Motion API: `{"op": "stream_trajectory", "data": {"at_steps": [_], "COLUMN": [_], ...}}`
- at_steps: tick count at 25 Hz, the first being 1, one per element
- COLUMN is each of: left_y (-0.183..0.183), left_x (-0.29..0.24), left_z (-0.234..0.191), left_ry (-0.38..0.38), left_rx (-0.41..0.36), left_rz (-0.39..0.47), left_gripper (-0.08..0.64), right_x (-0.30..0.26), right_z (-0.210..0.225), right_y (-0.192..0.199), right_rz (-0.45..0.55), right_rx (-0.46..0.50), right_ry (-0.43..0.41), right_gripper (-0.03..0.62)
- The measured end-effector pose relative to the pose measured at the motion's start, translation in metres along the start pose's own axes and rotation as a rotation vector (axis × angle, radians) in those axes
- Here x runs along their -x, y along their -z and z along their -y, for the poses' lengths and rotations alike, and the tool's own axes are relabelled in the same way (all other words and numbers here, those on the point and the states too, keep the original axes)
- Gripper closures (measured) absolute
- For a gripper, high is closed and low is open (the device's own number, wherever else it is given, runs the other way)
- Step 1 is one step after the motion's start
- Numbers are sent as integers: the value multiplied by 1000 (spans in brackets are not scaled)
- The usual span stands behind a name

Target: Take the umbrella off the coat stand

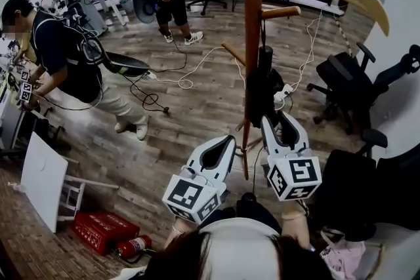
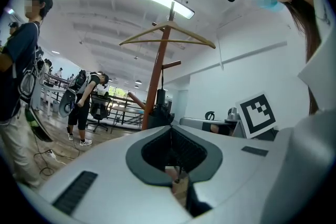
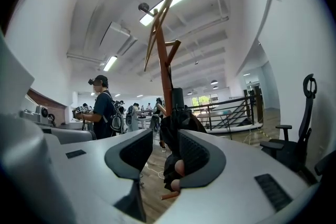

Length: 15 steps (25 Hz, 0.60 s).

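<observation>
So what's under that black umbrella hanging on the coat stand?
Wooden floor and the coat stand's slanted feet. From the head view, the right gripper covers the umbrella's lower end, so the spot directly beneath is hidden.

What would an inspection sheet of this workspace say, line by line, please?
Surface: wooden floor; no table in use.
Job's things: black closed umbrella hangs on the wooden coat stand, not yet taken.
Clutter: red box, fire extinguisher and white board on the floor at left.
Grippers: left gripper jaws together, empty; right gripper jaws apart, pointing at the umbrella, not gripping it.
Cables: white cable and black cable lie loose on the floor.
Surroundings: office chairs at right; people standing behind.
</observation>
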<state>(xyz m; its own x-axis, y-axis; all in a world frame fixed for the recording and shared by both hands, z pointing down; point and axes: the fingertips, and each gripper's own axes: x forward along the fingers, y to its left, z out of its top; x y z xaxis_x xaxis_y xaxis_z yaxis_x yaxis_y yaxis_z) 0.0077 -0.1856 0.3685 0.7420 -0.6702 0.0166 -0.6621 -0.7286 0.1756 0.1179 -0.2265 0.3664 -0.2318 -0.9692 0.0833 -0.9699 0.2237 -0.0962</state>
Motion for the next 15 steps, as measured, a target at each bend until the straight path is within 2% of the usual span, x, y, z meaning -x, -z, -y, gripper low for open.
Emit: {"op": "stream_trajectory", "data": {"at_steps": [15], "left_y": [8], "left_x": [-30], "left_z": [-20], "left_ry": [-58], "left_rx": [19], "left_rz": [-24], "left_gripper": [551], "right_x": [-45], "right_z": [24], "right_y": [24], "right_rz": [-100], "right_rx": [-11], "right_ry": [-39], "right_gripper": [374]}}
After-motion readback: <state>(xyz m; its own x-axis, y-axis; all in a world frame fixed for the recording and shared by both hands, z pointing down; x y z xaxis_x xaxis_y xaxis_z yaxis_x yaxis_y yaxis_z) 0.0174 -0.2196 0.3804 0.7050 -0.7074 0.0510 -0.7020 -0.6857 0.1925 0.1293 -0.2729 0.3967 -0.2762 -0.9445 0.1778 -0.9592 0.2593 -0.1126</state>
